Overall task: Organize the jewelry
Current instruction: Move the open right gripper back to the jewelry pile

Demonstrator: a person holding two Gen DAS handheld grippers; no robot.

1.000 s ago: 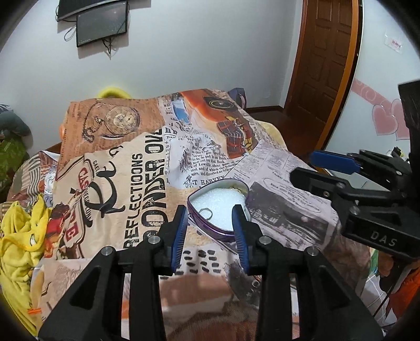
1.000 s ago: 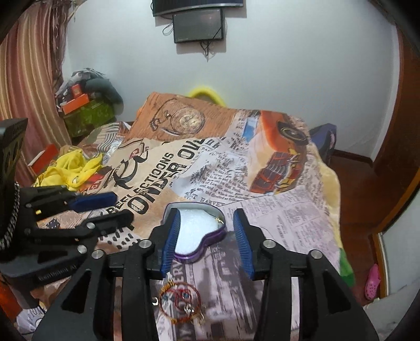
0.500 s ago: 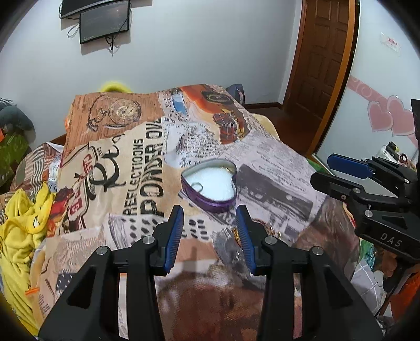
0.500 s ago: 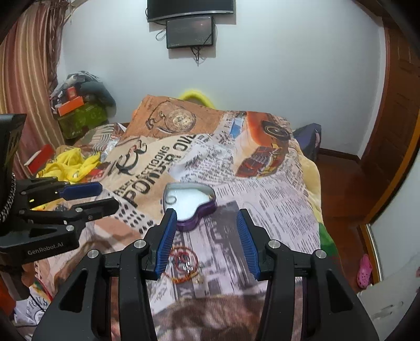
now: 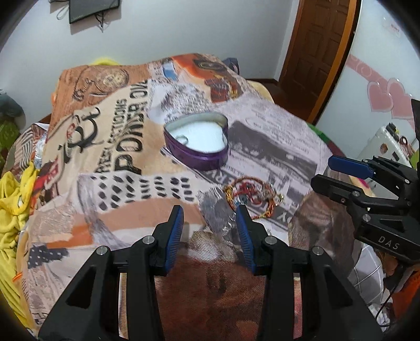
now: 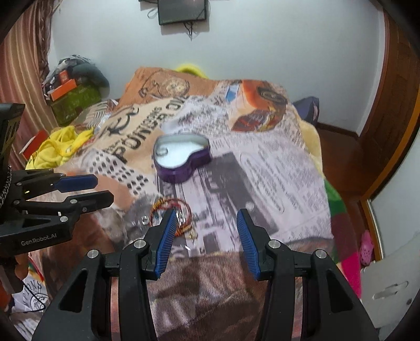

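So the room first, from the left wrist cam: white wall [image 5: 183, 28], a dark wooden door [image 5: 315, 52] at the back right, a small black screen [image 5: 92, 10] mounted up high, pink heart stickers on the pale panel at right. The work surface is a bed under a woven blanket [image 5: 110, 147] printed like a newspaper collage, with big block lettering, a pocket watch and an orange car. Fabric looks soft and a bit wrinkly. Yellow clothing [image 5: 13, 194] is bunched at the left edge.

Sitting mid-blanket is a heart-shaped tin [image 5: 197, 144], purple metal sides, white padded lining, with a small silvery ring [image 5: 182, 139] lying inside near its left wall. Nearer the camera, on the blanket just outside the tin, is a red and gold bracelet [image 5: 249, 194], thread-wrapped with little charms, kind of blurry. The left gripper [image 5: 210, 223] has black plastic arms and blue ribbed pads, jaws apart with nothing between them; the bracelet lies just past its right fingertip. The right gripper [image 5: 341, 173] pokes in from the right, also spread and empty.

Right wrist cam: same wall and screen, striped curtain [image 6: 23, 65] at left with a pile of boxes [image 6: 71, 91] in the corner. Tin [image 6: 181, 160] ahead, bracelet [image 6: 168, 209] partly hidden behind the left fingertip of the right gripper [image 6: 204, 228], which is open and holding nothing. Left gripper [image 6: 86, 188] is over at the left.
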